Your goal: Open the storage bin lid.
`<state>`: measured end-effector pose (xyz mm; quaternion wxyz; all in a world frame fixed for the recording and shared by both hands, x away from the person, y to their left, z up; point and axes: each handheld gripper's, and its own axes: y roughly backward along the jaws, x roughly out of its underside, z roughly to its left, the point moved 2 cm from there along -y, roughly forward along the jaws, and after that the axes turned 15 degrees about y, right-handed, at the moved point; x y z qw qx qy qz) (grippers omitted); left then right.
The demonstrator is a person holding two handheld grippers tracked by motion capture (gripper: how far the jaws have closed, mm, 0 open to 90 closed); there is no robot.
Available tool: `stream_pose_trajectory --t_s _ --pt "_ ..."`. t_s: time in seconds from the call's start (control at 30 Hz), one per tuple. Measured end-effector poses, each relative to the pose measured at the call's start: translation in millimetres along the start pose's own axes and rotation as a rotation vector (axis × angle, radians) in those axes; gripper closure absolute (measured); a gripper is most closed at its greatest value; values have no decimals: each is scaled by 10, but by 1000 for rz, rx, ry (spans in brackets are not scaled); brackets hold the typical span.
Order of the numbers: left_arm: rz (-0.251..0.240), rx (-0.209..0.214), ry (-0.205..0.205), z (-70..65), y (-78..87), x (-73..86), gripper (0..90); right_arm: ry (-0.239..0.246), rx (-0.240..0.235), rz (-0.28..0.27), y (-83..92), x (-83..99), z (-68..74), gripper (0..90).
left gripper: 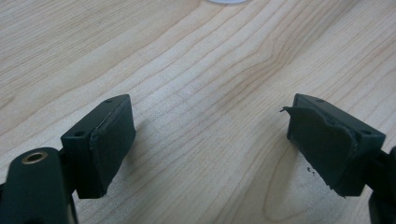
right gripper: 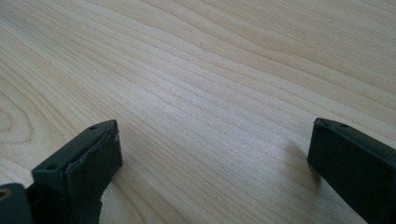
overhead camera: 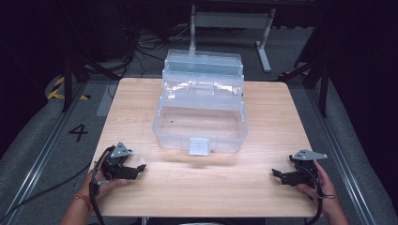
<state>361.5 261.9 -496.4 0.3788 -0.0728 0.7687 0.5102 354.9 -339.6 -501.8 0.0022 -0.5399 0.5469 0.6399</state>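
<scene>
Dim room, grey floor, pale wooden table, cables behind.

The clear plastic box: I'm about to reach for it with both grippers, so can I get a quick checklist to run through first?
1. Left gripper jaws open, nothing between them: ok.
2. Right gripper jaws open, nothing between them: ok.
3. Clear plastic box stands open on the table, its upper trays folded back: ok.
4. Bare table between each gripper and the box: ok.
5. Front latch hangs free at the near wall: ok.
6. Bottom compartment empty: cannot tell.
</scene>
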Motion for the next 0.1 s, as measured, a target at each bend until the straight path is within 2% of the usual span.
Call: stream_pose_trajectory --t_s 0.1 --pt "0 0 0 0 0 0 157 -2 2 3 -2 0 -2 19"
